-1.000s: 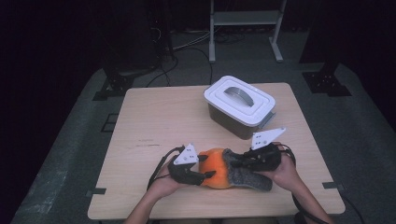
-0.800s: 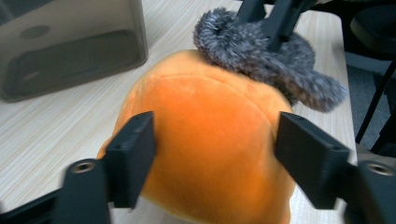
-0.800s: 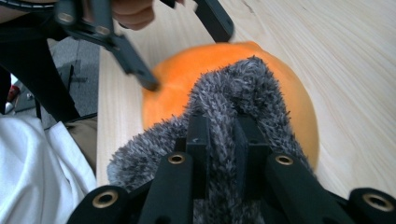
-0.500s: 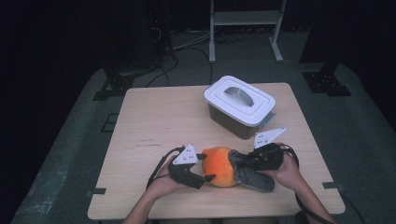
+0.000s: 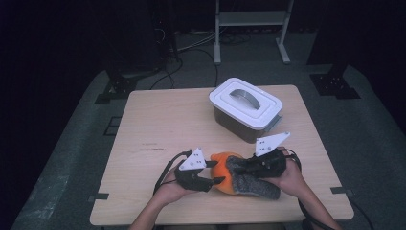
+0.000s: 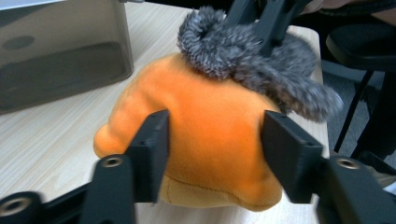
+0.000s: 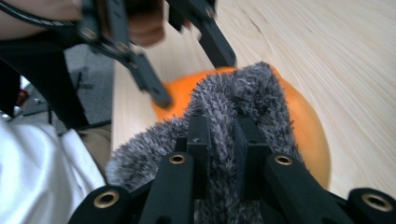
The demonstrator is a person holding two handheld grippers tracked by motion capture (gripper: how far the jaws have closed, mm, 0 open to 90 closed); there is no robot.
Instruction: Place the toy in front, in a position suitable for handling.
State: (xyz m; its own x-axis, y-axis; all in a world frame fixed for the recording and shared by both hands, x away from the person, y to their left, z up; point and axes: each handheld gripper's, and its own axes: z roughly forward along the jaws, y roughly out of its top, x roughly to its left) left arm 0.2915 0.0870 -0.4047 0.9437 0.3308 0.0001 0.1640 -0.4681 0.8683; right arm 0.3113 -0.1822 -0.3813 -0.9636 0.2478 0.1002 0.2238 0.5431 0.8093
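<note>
Left tool [image 5: 216,181]: we find it at the near edge of the tabletop [image 5: 158,124], its jaws spread wide to either side of the orange plush toy [image 5: 224,173]; in the left gripper view [image 6: 212,154] both jaws lie against the orange flanks, though we cannot tell whether they press in. Right tool [image 5: 244,168]: it comes in from the right, jaws drawn narrow and pinching a fold of the grey fuzzy fabric [image 5: 253,183]; in the right gripper view [image 7: 222,144] the grey pile bulges up between and around the two jaws. Hands: we note the left hand [image 5: 168,191] and right hand [image 5: 292,178] entering from the near edge, each gripping its tool, a grey three-cornered plate on top of each. Orange plush toy [image 6: 205,126]: a rounded body resting on the tabletop between the two tools, near the front edge and slightly right of centre. Grey fuzzy fabric [image 6: 252,60]: draped over the top and right side of the toy, touching it, trailing toward the right hand. White-lidded container [image 5: 245,108]: a translucent dark box with a white lid and a recessed handle, closed, standing farther back on the tabletop, just beyond the toy and apart from it. Surroundings: grey floor [image 5: 72,158], black cables and a white metal stand [image 5: 251,24] at the far end.
</note>
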